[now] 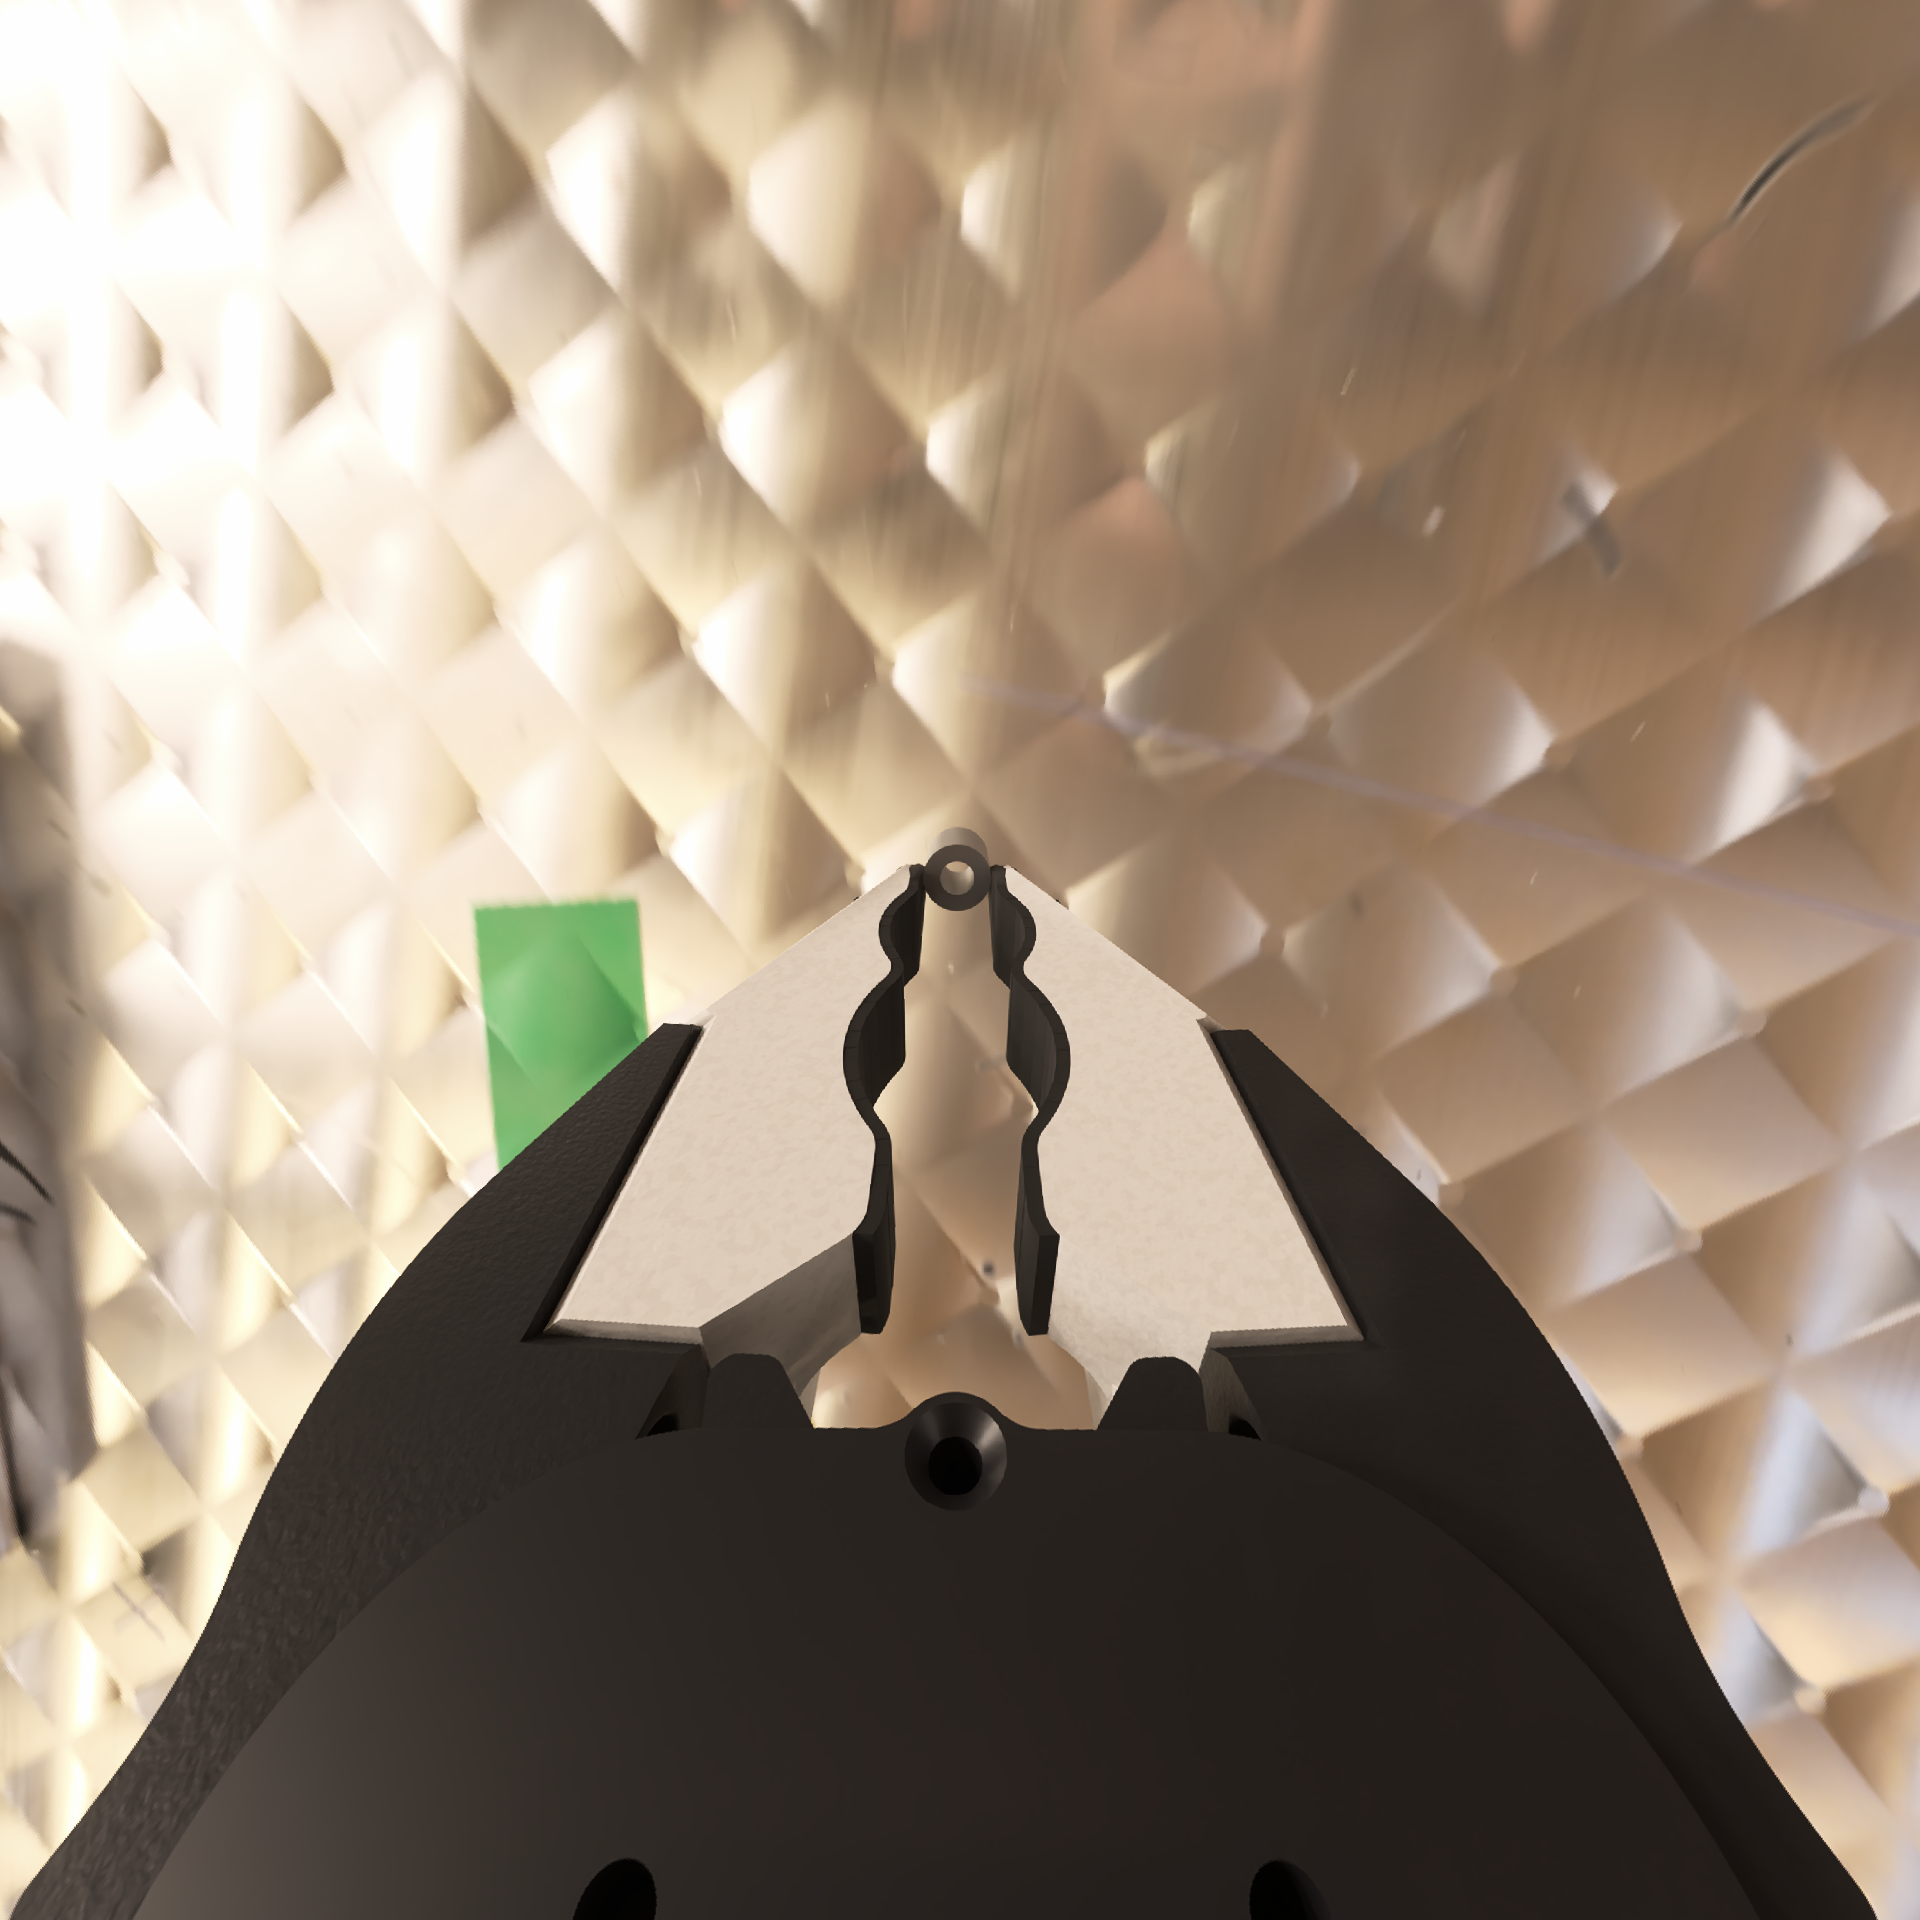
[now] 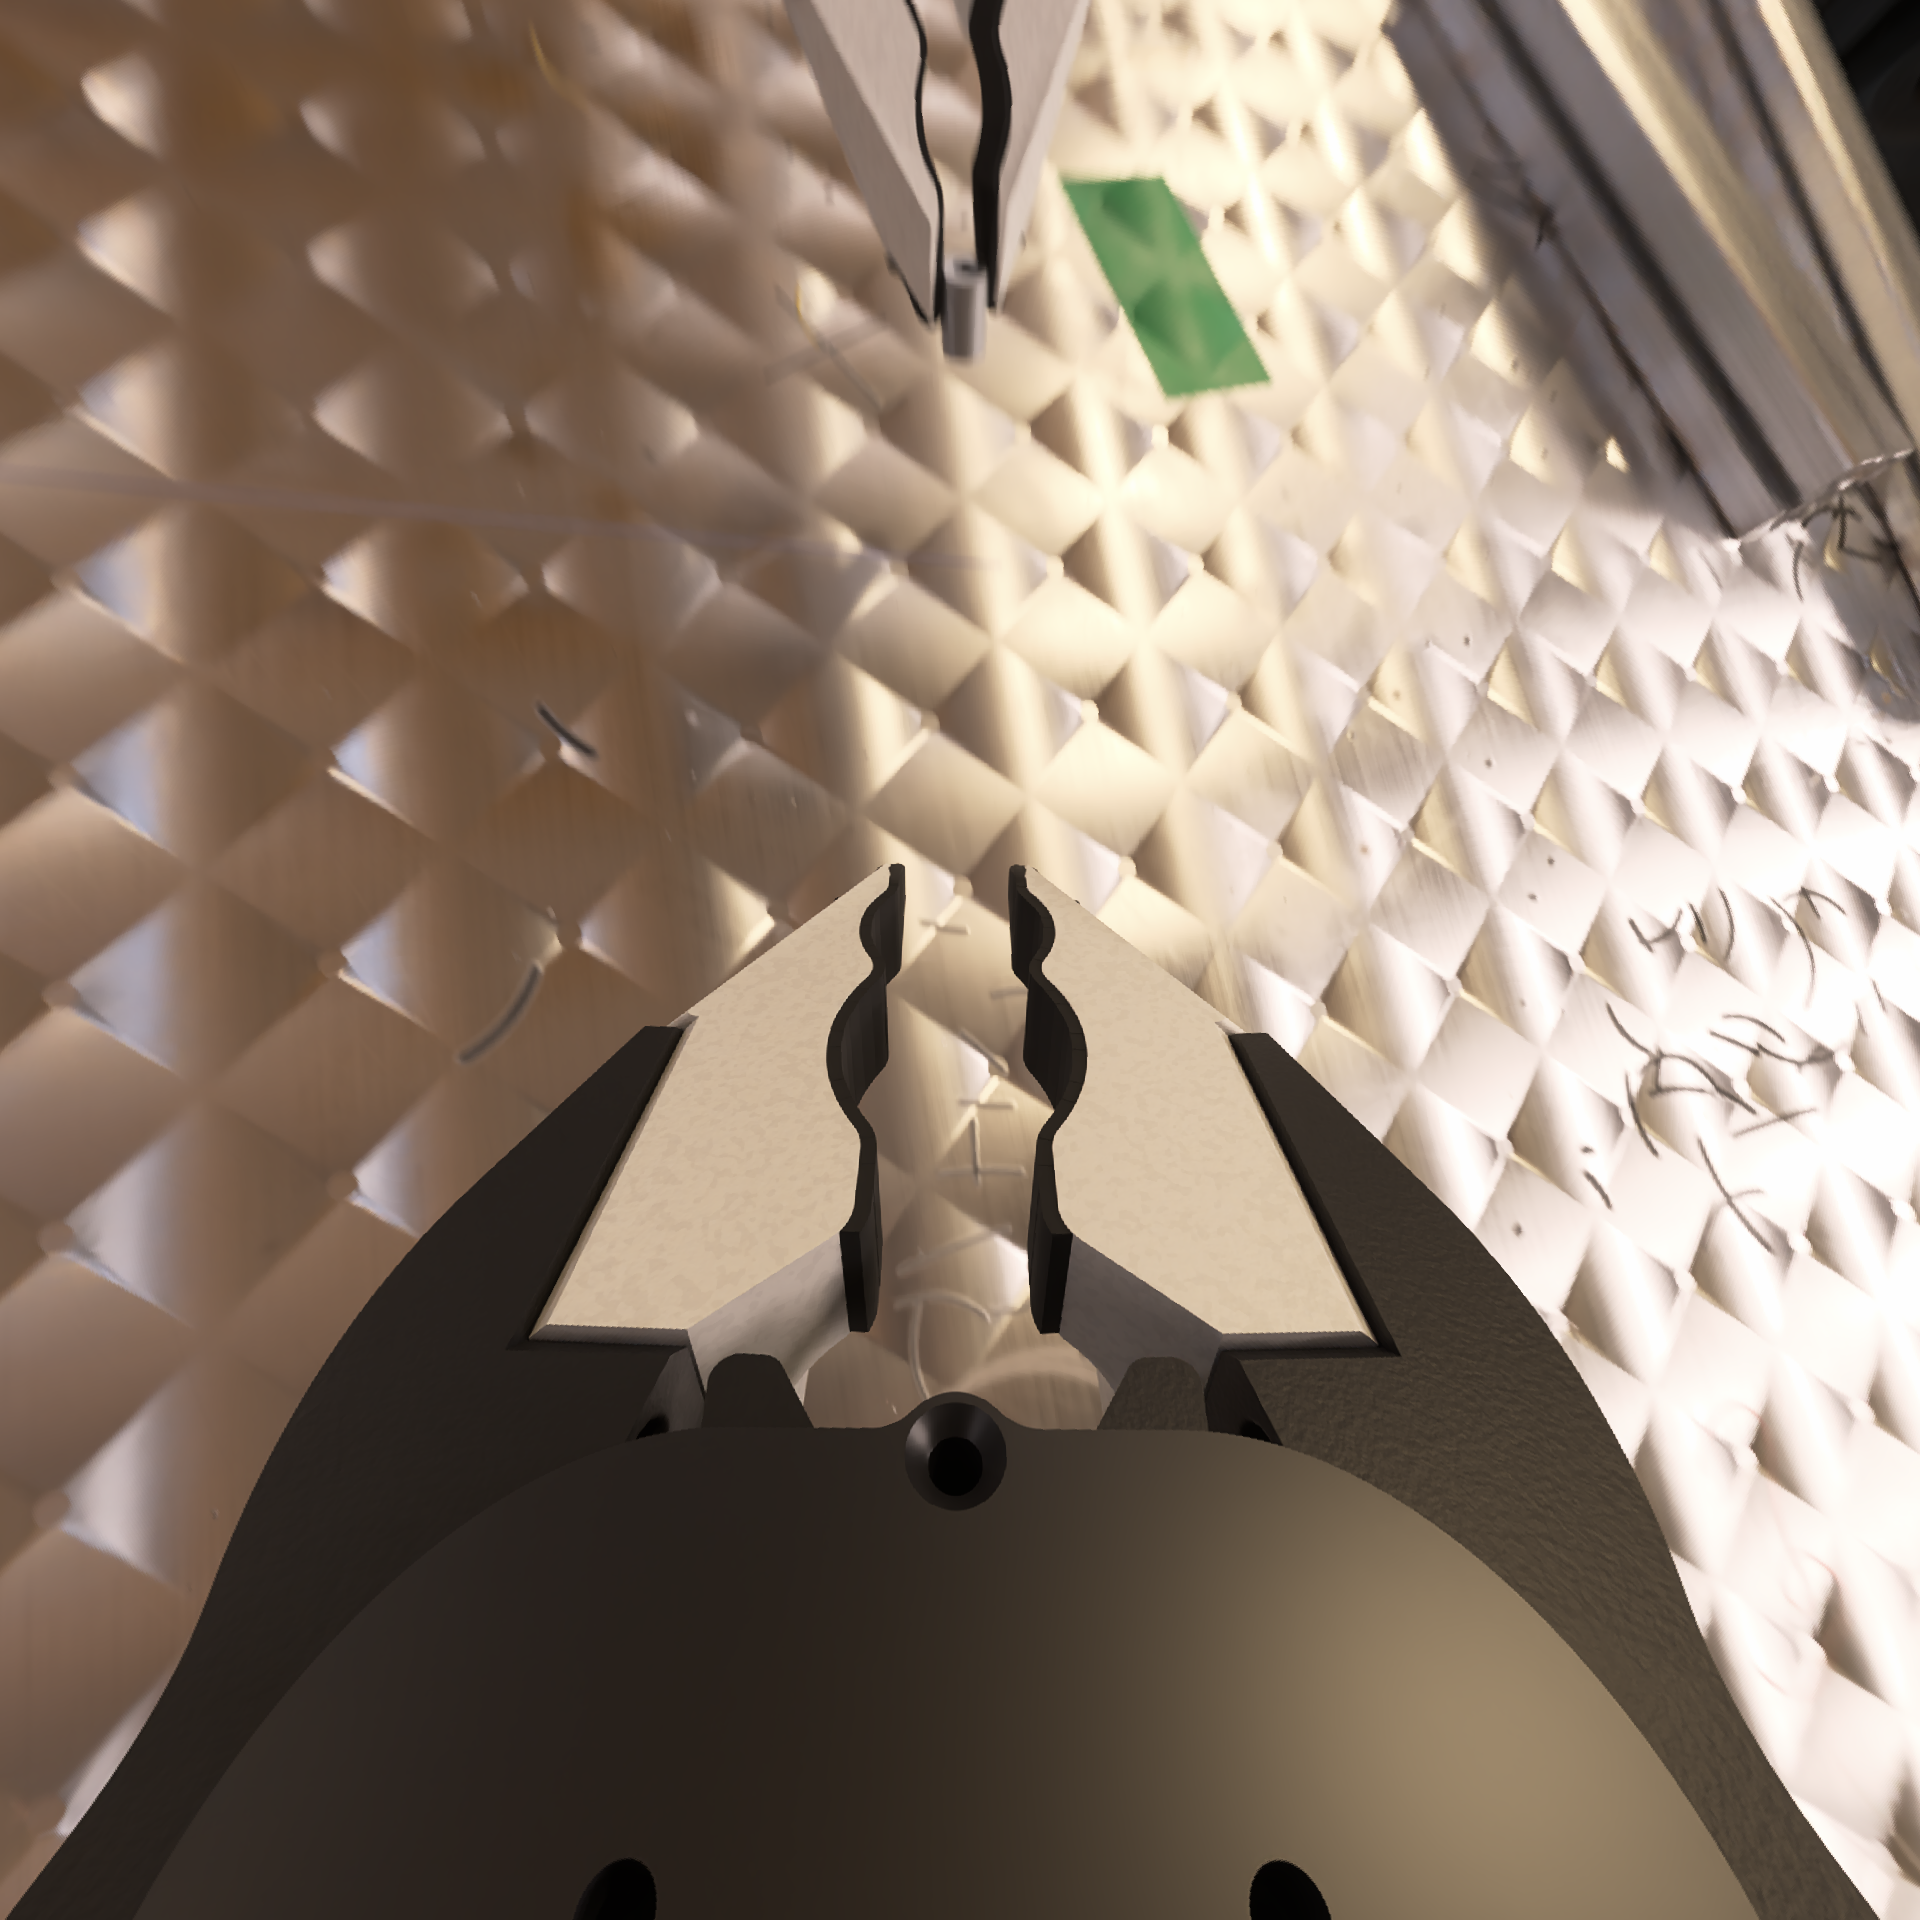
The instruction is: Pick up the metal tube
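The right gripper (image 2: 956,883) hangs over the shiny metal surface (image 2: 1299,727) with its diamond pattern, and its jaws stand apart with nothing between them. At the top edge, the left gripper (image 2: 961,272) points downward and pinches the small metal tube (image 2: 962,307) at its tips. Near it lies a green patch (image 2: 1164,286). Grey metal bars (image 2: 1683,239) lie at the upper right.

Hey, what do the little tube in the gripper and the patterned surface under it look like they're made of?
The metal tube looks like plain grey metal with a dull satin finish; its open end shows a thin wall. The patterned surface looks like polished, swirl-brushed metal sheet: each diamond-shaped patch catches light differently, and fine scratches show.
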